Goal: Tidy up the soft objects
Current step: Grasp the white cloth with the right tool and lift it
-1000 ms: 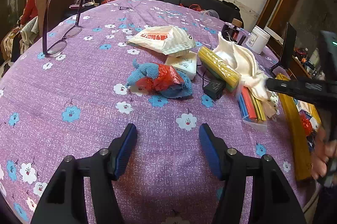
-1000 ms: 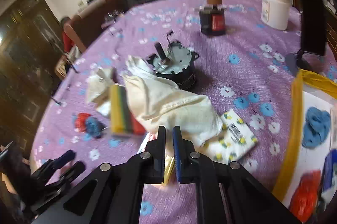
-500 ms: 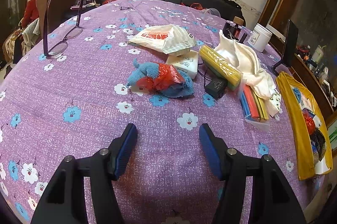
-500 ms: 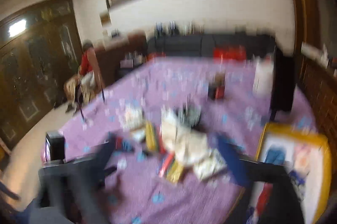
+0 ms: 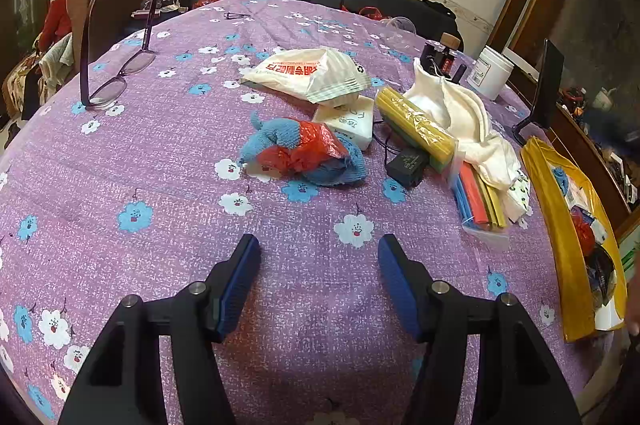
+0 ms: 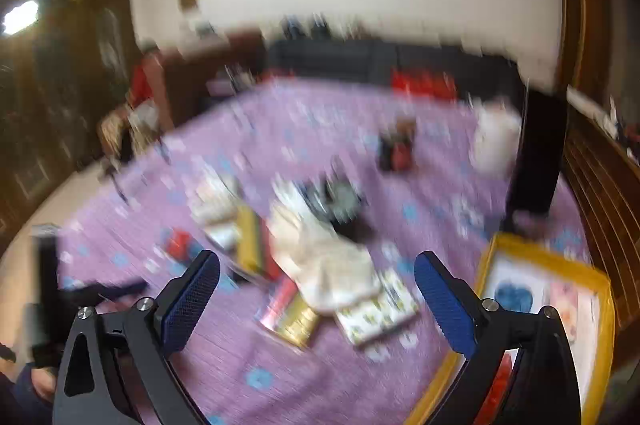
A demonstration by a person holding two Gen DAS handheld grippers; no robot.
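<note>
A blue knitted cloth with a red plastic bag lies mid-table, ahead of my open, empty left gripper. A cream cloth lies to its right beside yellow sponges and a pack of coloured cloths. A yellow tray at the right edge holds soft items. My right gripper is open and empty, raised above the table near the tray; that view is blurred, with the cream cloth below it.
Eyeglasses stand at the left. A white food bag, tissue pack, black charger, dark bottle, white jar and a black stand crowd the right half of the purple floral tablecloth.
My right gripper has opened, let go of the cream cloth and lifted back from the table. The left gripper has not moved.
</note>
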